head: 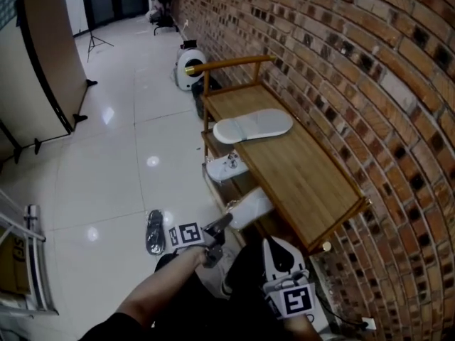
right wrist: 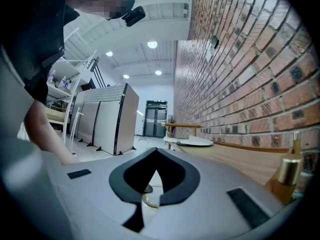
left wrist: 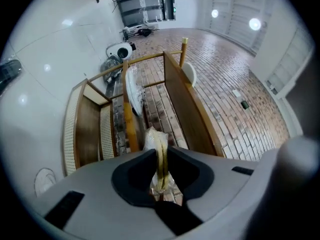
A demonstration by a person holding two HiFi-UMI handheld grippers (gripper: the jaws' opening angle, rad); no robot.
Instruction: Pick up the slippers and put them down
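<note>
Right gripper: nearest to me, low by the near corner of the bench; its fingers are clenched tip to tip with nothing between them, so I read it as idle
Left gripper: its fingers are grasping the thin edge of a white slipper, pinched flat between the pads
Held slipper: hangs out from the left gripper at the front of the bench, just under the tabletop edge; I cannot tell whether its far end touches the lower shelf
Tabletop: bare wood running along the brick wall
Slipper on the tabletop: a white one lying flat toward the far end, well apart from both grippers
Slipper on the lower shelf: another white one sitting at the shelf's front edge, beyond the held one
Dark sandal: lies on the floor near the left gripper, clear of the bench; I take it to be outside this job
Done so far: the grip on one slipper is made; the one already on the tabletop may be a finished placement, though I can't confirm that
Left to do: set the held slipper down and release it, then probably deal with the slipper on the lower shelf
Risk as I judge it: the hold is only on a soft rim, so the slipper could sag or twist out while I carry it
</note>
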